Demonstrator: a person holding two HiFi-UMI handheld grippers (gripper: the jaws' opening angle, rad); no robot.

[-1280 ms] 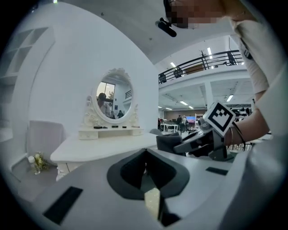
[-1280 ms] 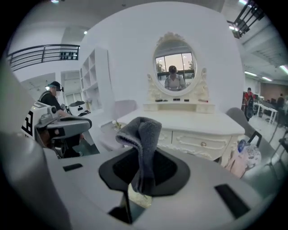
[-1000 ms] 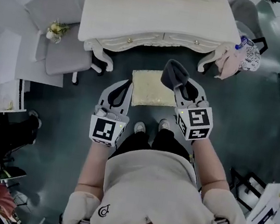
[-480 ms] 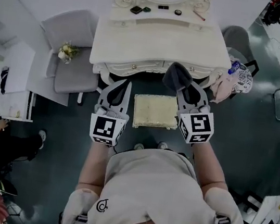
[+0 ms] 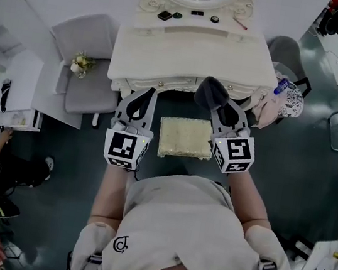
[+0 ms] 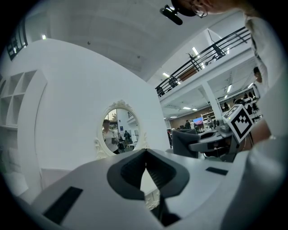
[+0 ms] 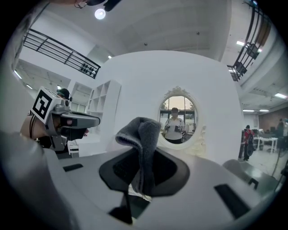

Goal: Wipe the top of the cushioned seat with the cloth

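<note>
— Where's the cloth [image 7: 143,130]?
— Pinched in my right tool [image 5: 218,106], near the cushioned seat [image 5: 184,137] before the table [image 5: 195,52]. It looks soft, light and floppy, so I grip a fold. My left tool [image 6: 145,155] is closed and empty.

Fuzzy, matt grey cloth [image 7: 140,134] there against the dark ribbed pads [image 7: 116,170] and smooth, matt pale plastic of the right gripper [image 7: 143,155], the cushioned seat [image 5: 185,137] showing cream, nubbly fabric, the floor [image 5: 277,174] dark and glossy.
</note>
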